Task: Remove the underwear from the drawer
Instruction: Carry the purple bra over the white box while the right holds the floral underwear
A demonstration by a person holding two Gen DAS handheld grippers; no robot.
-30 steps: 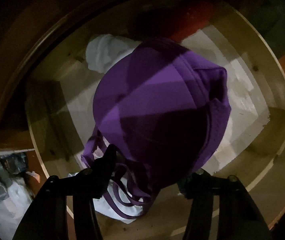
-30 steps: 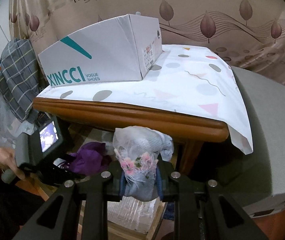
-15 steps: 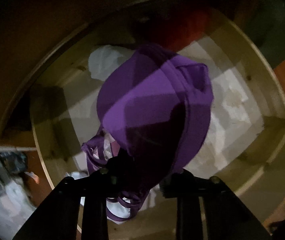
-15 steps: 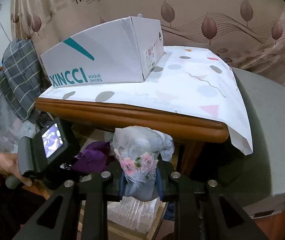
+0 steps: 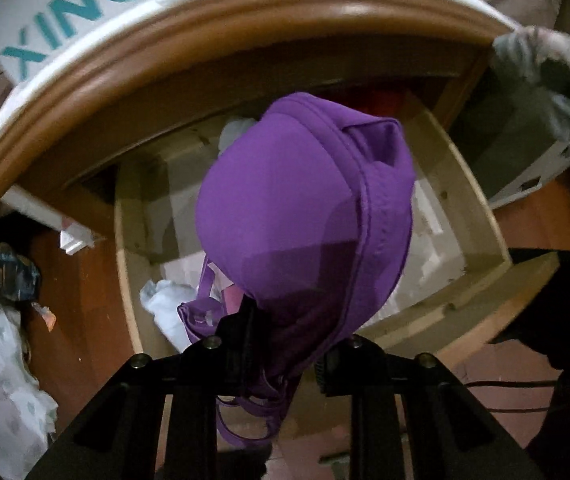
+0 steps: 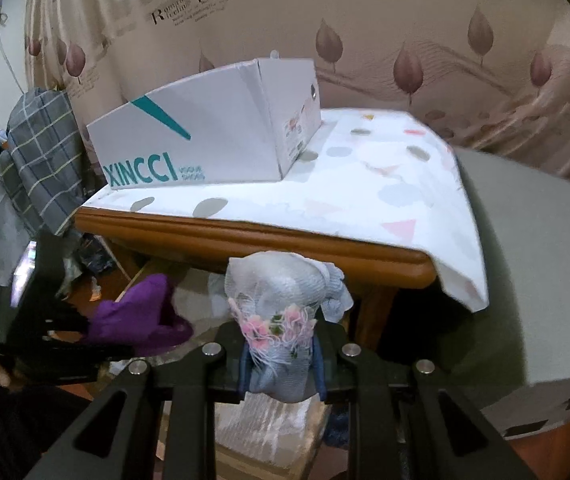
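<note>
Left wrist view looks pretty much straight down into the open wooden drawer (image 5: pixel 481 216), and the left gripper (image 5: pixel 285 354) is pinched tight on the bottom edge of a purple bra (image 5: pixel 305 216), its jaws having just been closing with the fabric between them. The bra hangs above the drawer, clear of the drawer's floor, with its straps looping down by the fingers. Inside the drawer, under the bra, there's some white cloth (image 5: pixel 165 304) near the front left corner. Just above the drawer runs the rounded wooden table edge (image 5: pixel 205 28), and the white XINCCI shoe box (image 6: pixel 205 140) sits on top of that table, on a patterned cover. In the right wrist view the right gripper (image 6: pixel 281 364) is clamped on a grey lacy piece of underwear (image 6: pixel 285 300) with pink flowers, held up in front of the drawer, with the purple bra just to its left.
</note>
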